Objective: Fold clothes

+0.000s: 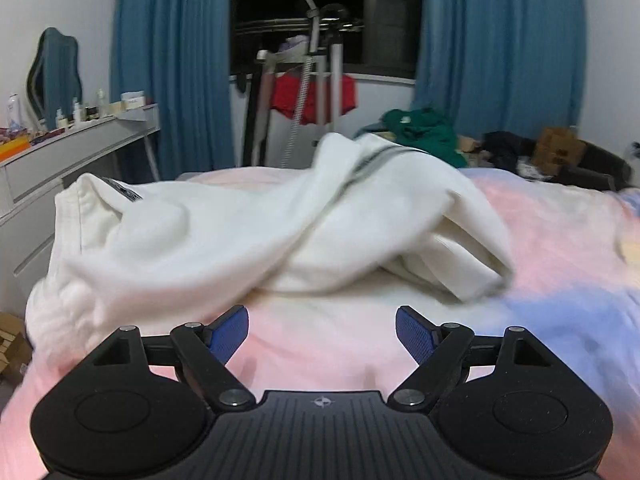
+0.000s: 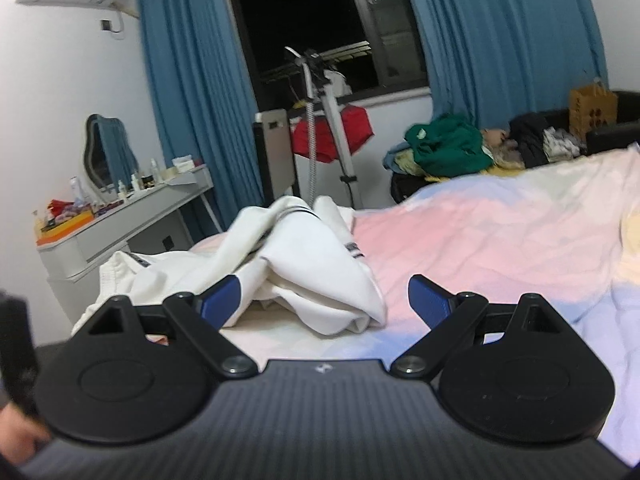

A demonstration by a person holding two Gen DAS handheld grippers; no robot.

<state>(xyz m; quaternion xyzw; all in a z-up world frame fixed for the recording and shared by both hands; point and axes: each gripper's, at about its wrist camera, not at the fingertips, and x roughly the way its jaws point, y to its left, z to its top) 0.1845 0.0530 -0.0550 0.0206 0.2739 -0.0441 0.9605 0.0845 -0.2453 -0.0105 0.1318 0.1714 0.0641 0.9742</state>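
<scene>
Blue curtains (image 1: pixel 172 60), grey dresser (image 2: pixel 120 224), wavy mirror (image 2: pixel 108 152)

We look low across the bed (image 1: pixel 560 248) from its near edge, toward the far window (image 1: pixel 300 12). The left view sits close to the white garment (image 1: pixel 240 232); the right view stands farther back. Both share garment, window, curtains (image 2: pixel 192 92) and the left dresser (image 2: pixel 132 220).

Bed (image 1: pixel 560 248) under a pink, blue and pale yellow cover; rumpled white garment with dark stripes (image 1: pixel 240 236) lying on it.
</scene>
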